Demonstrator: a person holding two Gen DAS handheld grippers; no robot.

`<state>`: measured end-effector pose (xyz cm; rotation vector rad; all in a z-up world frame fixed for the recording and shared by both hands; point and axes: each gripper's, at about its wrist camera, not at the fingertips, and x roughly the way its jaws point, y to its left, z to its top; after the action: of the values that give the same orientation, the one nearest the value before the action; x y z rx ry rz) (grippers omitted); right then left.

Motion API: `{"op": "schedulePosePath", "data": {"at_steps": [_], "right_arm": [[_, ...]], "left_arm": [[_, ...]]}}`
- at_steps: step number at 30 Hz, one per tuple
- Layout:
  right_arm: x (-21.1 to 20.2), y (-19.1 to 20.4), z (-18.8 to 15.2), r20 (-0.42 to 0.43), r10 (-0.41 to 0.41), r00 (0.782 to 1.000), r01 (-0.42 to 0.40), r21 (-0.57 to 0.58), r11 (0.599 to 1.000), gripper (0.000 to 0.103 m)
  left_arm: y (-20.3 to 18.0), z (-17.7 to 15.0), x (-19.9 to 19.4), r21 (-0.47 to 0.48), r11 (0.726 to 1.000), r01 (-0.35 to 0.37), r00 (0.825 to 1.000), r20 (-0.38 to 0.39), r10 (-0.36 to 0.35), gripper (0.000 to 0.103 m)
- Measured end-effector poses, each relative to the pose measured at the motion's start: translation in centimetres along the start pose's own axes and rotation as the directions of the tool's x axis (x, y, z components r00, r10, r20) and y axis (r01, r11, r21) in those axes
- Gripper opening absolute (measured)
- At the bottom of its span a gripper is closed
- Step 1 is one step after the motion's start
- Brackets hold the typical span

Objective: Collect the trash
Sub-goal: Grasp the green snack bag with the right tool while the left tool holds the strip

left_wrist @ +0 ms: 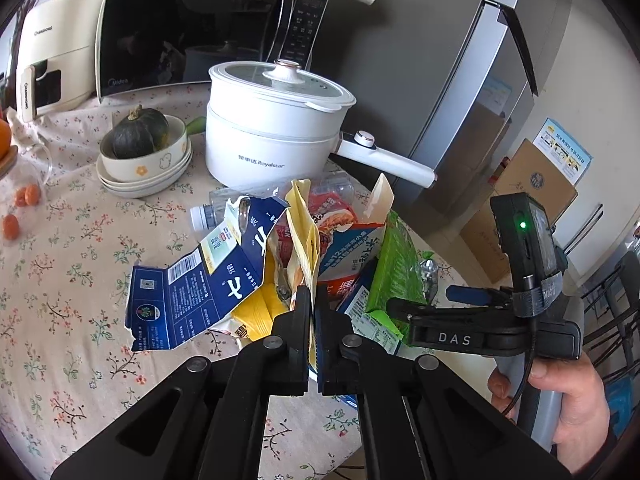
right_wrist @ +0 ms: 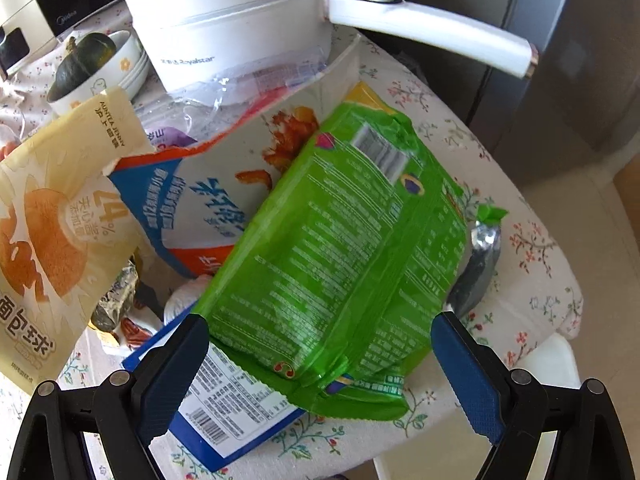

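At the table's (left_wrist: pixel 60 280) edge beside the fridge (left_wrist: pixel 472 92), the left gripper (left_wrist: pixel 313 304) is pinching a cream-yellow snack bag (left_wrist: pixel 304 224) in the trash pile, while the right gripper (right_wrist: pixel 320 364) is hanging wide open, straddling a green wrapper (right_wrist: pixel 340 248) without pressing it.

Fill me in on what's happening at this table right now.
A person is clearing packaging trash off a floral tablecloth with two handheld grippers. The left gripper is shut on the edge of a yellow snack bag in the heap. The right gripper is open, its fingers either side of the green wrapper, not yet gripping. A torn blue carton and other wrappers lie in front of the white pot.
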<state>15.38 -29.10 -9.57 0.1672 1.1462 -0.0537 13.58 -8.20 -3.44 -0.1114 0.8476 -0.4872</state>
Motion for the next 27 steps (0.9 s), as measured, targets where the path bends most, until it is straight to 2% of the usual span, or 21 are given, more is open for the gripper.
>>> {"op": "schedulePosePath", "data": {"at_steps": [3,5,6,9,10,11,14,18,22,27], "right_arm": [[0.3,-1.4,-0.8,-0.032,0.045,0.998,-0.044,0.05,0.998,0.094],[-0.8,-2.4,-1.4,-0.01,0.067,0.998,-0.066,0.078,0.995,0.094],[-1.3,-3.4,-1.7,0.001,0.091,0.996,-0.091,0.128,0.988,0.094],[-1.4,-7.3,-2.7,0.004,0.225,0.974,-0.215,0.318,0.923,0.094],[-1.1,-8.3,-2.9,0.003,0.244,0.97,-0.228,0.361,0.904,0.093],[-1.1,-8.7,-3.0,0.0,0.227,0.974,-0.211,0.369,0.905,0.093],[-1.6,-6.8,-2.9,-0.011,0.099,0.995,-0.094,0.224,0.97,0.093],[-1.5,-2.4,-2.9,0.021,0.025,0.999,-0.026,0.086,0.996,0.093],[-1.5,2.6,-3.6,0.112,-0.063,0.992,0.072,-0.076,0.994,0.093],[1.0,5.4,-3.9,0.136,-0.188,0.973,0.21,-0.17,0.963,0.086]], "left_arm": [[0.1,0.4,-0.6,-0.007,1.0,0.024,0.999,0.026,-0.024,0.001],[0.0,0.5,-1.1,-0.013,0.999,0.038,0.999,0.04,-0.037,0.001],[0.0,0.6,-1.3,-0.011,0.999,0.04,0.998,0.042,-0.04,0.001],[0.0,0.6,-1.4,0.004,1.0,0.023,0.999,0.042,-0.023,0.001],[0.1,0.6,-1.4,0.001,1.0,0.024,0.999,0.041,-0.024,0.001],[0.2,0.6,-1.4,-0.007,1.0,0.026,0.999,0.041,-0.026,0.001],[0.3,0.7,-1.7,-0.024,0.999,0.04,0.998,0.05,-0.038,0.001],[0.0,0.7,-2.4,-0.027,0.999,0.048,0.996,0.077,-0.045,0.001],[0.4,0.5,-2.7,-0.024,0.999,0.036,0.996,0.078,-0.034,0.001],[1.0,0.7,-3.2,-0.043,0.998,0.05,0.995,0.091,-0.046,0.001]]}}
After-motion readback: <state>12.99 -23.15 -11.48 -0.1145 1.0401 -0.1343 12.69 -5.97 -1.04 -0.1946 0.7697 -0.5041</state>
